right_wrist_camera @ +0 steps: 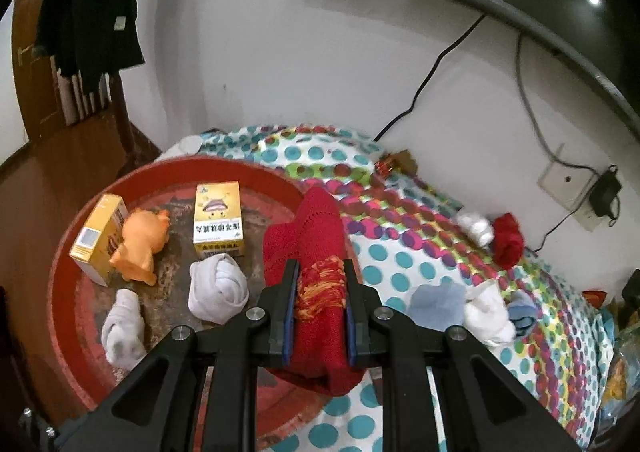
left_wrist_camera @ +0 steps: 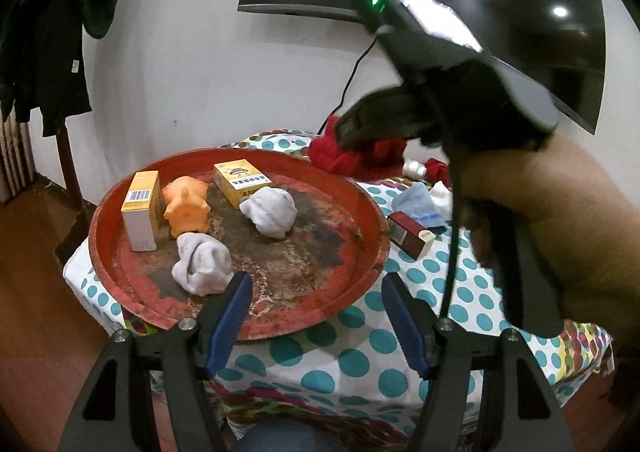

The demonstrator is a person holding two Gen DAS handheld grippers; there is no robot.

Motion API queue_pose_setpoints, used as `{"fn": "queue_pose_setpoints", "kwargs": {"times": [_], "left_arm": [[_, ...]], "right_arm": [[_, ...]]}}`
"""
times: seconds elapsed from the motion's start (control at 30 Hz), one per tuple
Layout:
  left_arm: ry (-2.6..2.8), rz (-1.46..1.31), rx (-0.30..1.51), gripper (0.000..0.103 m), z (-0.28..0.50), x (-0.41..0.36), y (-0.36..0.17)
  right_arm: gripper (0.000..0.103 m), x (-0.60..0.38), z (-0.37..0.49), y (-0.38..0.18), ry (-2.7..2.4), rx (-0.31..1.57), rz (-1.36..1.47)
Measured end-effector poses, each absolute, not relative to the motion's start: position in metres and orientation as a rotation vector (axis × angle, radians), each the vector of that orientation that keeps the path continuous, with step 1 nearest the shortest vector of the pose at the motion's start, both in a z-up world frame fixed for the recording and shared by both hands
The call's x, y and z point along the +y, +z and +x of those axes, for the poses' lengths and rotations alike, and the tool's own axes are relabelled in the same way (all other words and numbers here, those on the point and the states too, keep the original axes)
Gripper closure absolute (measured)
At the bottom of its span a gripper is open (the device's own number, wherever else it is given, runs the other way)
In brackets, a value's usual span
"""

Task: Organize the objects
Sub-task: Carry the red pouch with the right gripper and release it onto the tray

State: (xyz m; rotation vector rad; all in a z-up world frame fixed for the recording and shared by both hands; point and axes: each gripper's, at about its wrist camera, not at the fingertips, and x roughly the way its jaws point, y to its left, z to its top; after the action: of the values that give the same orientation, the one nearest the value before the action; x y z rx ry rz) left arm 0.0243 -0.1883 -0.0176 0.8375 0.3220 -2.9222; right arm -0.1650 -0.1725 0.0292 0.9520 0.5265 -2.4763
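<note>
My right gripper (right_wrist_camera: 320, 272) is shut on a red knitted cloth (right_wrist_camera: 316, 228), held above the right rim of the round red tray (right_wrist_camera: 64, 284). On the tray lie two yellow boxes (right_wrist_camera: 218, 216) (right_wrist_camera: 100, 240), an orange toy pig (right_wrist_camera: 140, 244) and two rolled white socks (right_wrist_camera: 218, 288) (right_wrist_camera: 122, 328). In the left wrist view my left gripper (left_wrist_camera: 316, 292) is open with nothing between its blue pads, at the near rim of the tray (left_wrist_camera: 360, 280). The same view shows the red cloth (left_wrist_camera: 352, 160) hanging below the right gripper's body, past the tray's far right side.
On the polka-dot tablecloth (right_wrist_camera: 400, 260), right of the tray, lie a pale blue sock (right_wrist_camera: 438, 304), white socks (right_wrist_camera: 488, 316), a small red cloth (right_wrist_camera: 508, 240) and a dark red box (left_wrist_camera: 410, 236). Cables and a wall socket (right_wrist_camera: 564, 182) sit behind. Dark clothes (right_wrist_camera: 92, 8) hang at far left.
</note>
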Motion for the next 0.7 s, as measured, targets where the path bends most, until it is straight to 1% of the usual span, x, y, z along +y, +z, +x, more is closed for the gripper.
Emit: {"fn": "queue_pose_setpoints", "kwargs": {"times": [0.3,0.7], "left_arm": [[-2.897,0.872,0.382,0.034,0.016,-0.201,-0.024],[-2.881,0.915,0.428,0.034,0.01,-0.207,-0.029]], "right_arm": [[0.085,-0.194,-0.187,-0.012,-2.422,0.562,1.026],[0.085,-0.2,-0.205,-0.036,-2.411,0.549,1.076]]}}
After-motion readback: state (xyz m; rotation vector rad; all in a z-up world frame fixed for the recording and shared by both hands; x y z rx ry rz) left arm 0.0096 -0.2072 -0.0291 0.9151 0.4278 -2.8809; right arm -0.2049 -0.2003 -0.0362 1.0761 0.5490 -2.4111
